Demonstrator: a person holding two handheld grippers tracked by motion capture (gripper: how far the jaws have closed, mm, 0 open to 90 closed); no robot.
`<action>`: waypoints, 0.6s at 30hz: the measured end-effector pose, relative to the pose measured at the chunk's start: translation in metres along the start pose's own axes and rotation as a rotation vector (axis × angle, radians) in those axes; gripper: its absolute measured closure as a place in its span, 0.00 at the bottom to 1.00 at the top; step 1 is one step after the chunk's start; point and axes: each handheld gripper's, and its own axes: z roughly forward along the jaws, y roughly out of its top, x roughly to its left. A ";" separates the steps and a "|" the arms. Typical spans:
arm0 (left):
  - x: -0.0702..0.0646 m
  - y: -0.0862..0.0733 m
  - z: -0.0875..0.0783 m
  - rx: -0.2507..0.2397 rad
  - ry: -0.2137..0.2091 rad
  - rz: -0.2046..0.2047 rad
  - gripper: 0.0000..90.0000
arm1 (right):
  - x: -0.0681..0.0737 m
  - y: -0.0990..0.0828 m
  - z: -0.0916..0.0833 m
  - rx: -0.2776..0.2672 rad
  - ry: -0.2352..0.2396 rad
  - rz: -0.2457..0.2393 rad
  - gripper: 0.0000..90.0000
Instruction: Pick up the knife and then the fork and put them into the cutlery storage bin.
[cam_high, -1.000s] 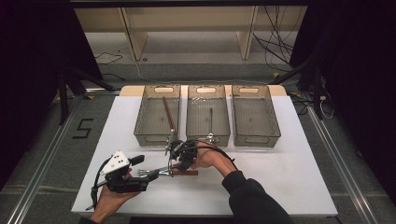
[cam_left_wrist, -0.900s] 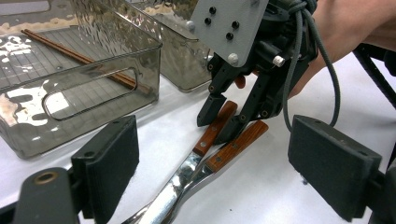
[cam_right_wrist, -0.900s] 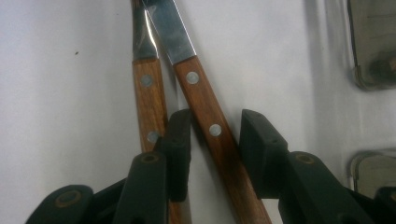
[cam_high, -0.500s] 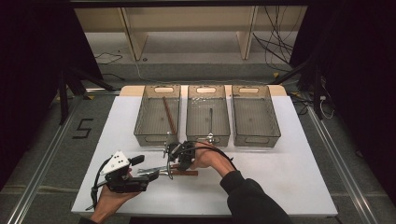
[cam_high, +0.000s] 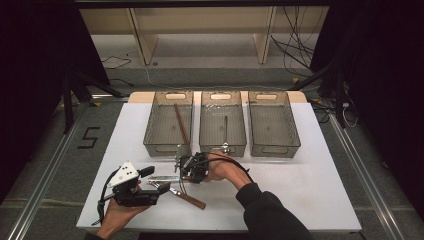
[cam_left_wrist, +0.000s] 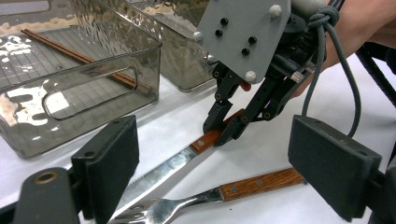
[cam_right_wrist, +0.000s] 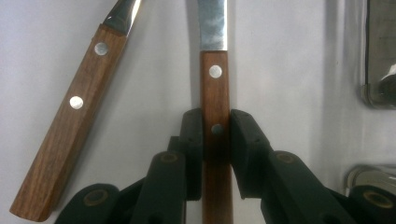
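A knife (cam_right_wrist: 215, 88) with a wooden handle lies on the white table (cam_high: 300, 180), its blade (cam_left_wrist: 163, 170) pointing toward my left gripper. My right gripper (cam_right_wrist: 215, 128) has just been closing, and its pads now press both sides of the knife handle. It points down at the table's front middle (cam_high: 189, 169). A wooden-handled fork (cam_right_wrist: 70, 126) lies beside the knife (cam_high: 192, 200). My left gripper (cam_high: 157, 190) rests low at the front left, open, with the knife blade and the fork's tines (cam_left_wrist: 154, 210) ahead between its pads.
Three clear bins stand in a row at the back: the left bin (cam_high: 150, 131) holds a brown chopstick (cam_high: 181, 122), the middle bin (cam_high: 244, 131) a thin metal utensil (cam_high: 225, 131), and the right bin (cam_high: 296, 131) looks bare. White tabletop spreads to the right.
The right gripper's jaws have drawn in onto the knife handle. Both hands have kept their places, and the knife and fork lie where they were.
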 end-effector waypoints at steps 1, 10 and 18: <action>0.000 0.000 0.000 -0.001 0.001 -0.001 0.18 | 0.000 0.000 0.000 0.002 0.001 -0.004 0.85; 0.000 0.000 0.000 -0.003 0.003 -0.002 0.18 | -0.001 -0.005 -0.006 -0.035 -0.001 0.012 0.85; 0.000 0.000 -0.001 -0.013 0.008 -0.001 0.18 | -0.008 -0.021 -0.023 -0.112 -0.027 0.105 0.85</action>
